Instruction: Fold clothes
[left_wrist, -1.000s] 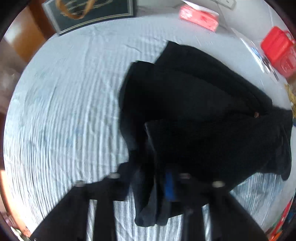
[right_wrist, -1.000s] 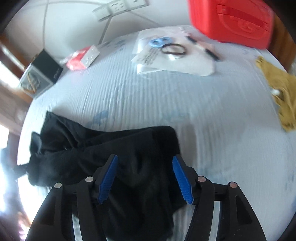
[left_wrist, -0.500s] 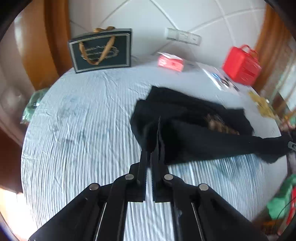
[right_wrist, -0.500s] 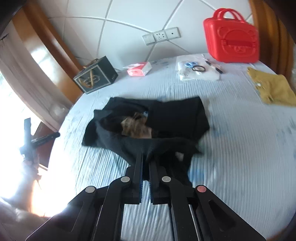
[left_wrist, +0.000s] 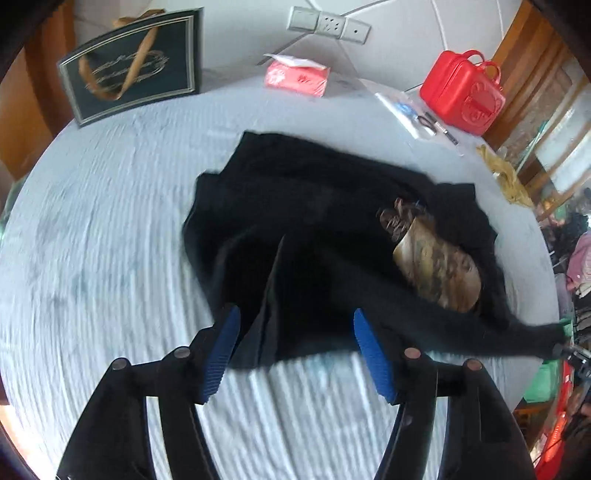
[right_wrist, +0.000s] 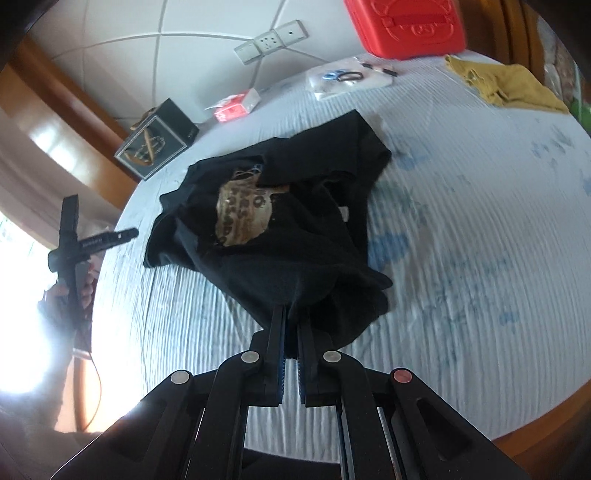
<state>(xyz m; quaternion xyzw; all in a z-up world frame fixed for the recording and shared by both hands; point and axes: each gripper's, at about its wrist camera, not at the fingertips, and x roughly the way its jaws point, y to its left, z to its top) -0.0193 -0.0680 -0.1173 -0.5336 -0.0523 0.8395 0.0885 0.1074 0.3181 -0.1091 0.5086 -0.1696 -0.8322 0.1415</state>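
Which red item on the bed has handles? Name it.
The red plastic case beside the wooden frame has two loop handles; the flat red packet near the wall sockets has none.

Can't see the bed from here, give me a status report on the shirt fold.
Left gripper opening, nothing pinched. Right gripper shut on black shirt edge. Shirt bunched on bed, nothing blocking.

Bright daylight, blown-out glare at lower left, motion blur, fisheye-warped edges.

Left gripper (left_wrist: 295, 354) angled down, jaws opening, blue pads (left_wrist: 221, 354) spread and pressing on nothing, right gripper (right_wrist: 291, 325) angled down, jaws pinched tight on a fold of black shirt (right_wrist: 295, 221)
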